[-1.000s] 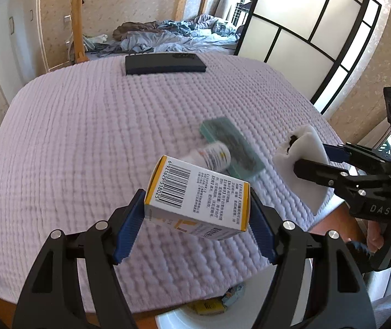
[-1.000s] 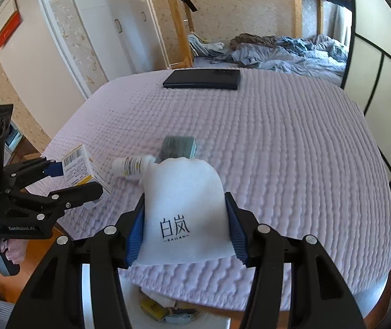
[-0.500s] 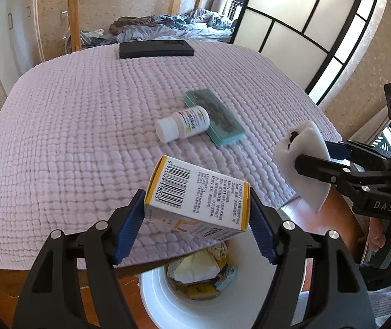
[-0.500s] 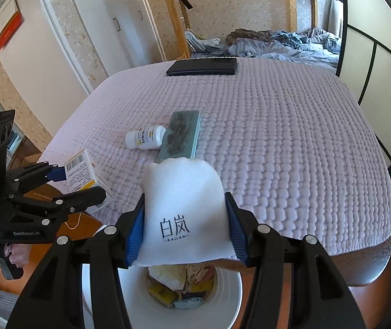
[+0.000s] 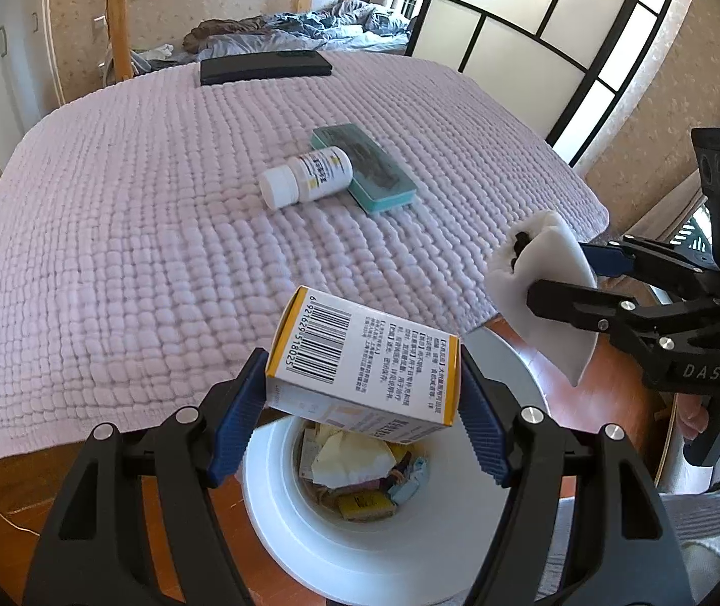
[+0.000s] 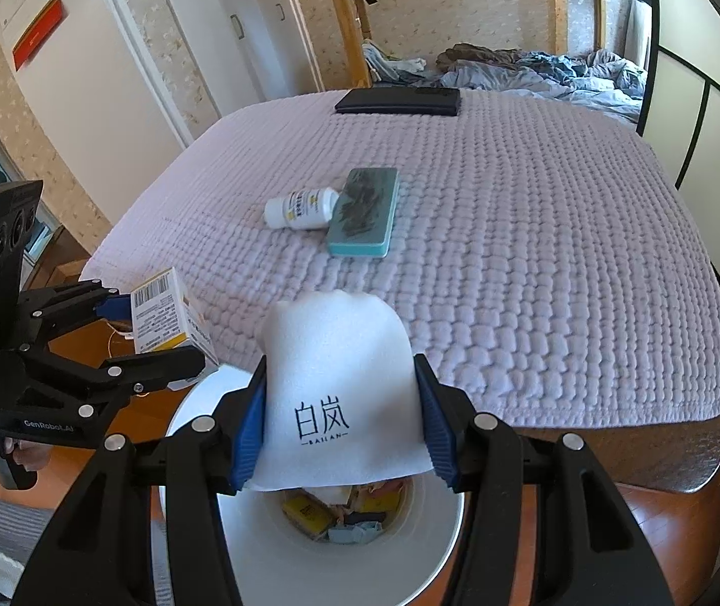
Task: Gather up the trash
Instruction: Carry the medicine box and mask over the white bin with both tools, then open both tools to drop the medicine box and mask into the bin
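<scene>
My left gripper (image 5: 362,409) is shut on a white and yellow medicine box (image 5: 365,363) and holds it over the white trash bin (image 5: 385,550). The box also shows in the right wrist view (image 6: 165,313). My right gripper (image 6: 340,424) is shut on a white cloth pouch (image 6: 337,394) with black lettering, above the bin (image 6: 340,560), which holds several pieces of trash. The pouch also shows in the left wrist view (image 5: 542,283). A white pill bottle (image 5: 307,177) lies on its side against a teal case (image 5: 365,166) on the lilac quilted table cover (image 5: 133,232).
A black flat box (image 5: 264,66) lies at the far edge of the table. A bed with rumpled blue bedding (image 6: 536,68) is beyond. A black-framed screen (image 5: 536,35) stands to the right. The floor (image 6: 663,530) is wooden.
Both grippers have drawn back from the table and tilted down with their items still held. The bin has come into full view beneath them.
</scene>
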The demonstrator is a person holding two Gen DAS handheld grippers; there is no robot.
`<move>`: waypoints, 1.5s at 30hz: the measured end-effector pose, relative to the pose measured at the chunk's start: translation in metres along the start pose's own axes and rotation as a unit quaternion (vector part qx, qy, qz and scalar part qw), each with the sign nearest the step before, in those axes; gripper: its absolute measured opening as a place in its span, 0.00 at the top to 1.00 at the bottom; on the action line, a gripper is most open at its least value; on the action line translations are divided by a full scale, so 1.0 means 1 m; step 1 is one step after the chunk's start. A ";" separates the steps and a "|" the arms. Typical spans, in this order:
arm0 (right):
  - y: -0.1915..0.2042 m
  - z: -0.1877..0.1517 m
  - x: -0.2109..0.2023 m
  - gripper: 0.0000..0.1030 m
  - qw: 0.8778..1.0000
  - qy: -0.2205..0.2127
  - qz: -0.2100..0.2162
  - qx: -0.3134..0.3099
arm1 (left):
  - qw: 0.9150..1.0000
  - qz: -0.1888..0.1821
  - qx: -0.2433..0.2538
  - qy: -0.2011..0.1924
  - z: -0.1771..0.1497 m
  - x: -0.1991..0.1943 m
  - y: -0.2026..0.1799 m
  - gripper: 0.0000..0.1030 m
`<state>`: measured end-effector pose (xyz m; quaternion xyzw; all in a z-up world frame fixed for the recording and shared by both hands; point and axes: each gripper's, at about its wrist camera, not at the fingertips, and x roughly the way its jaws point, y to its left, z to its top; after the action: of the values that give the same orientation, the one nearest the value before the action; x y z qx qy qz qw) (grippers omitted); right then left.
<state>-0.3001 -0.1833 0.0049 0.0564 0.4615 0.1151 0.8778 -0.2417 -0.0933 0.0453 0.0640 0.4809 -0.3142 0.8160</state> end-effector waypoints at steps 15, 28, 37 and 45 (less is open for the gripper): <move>0.005 -0.022 -0.001 0.49 1.000 0.026 0.015 -0.006 | 0.999 -0.017 0.023 0.032 -0.021 0.006 -0.021 0.30; 0.009 -0.040 0.006 0.49 0.998 0.052 0.023 -0.003 | 0.996 -0.033 0.039 0.070 -0.037 0.018 -0.024 0.30; 0.015 -0.048 0.020 0.49 0.997 0.073 0.019 -0.010 | 0.995 -0.028 0.038 0.093 -0.045 0.032 -0.021 0.30; 0.015 -0.051 0.029 0.49 0.996 0.083 0.016 -0.007 | 0.993 -0.017 0.042 0.107 -0.050 0.044 -0.022 0.30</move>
<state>-0.3282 -0.1617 -0.0437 0.0482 0.5308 0.1364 0.8351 -0.2761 -0.1100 -0.0128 0.1232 0.5525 -0.3399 0.7510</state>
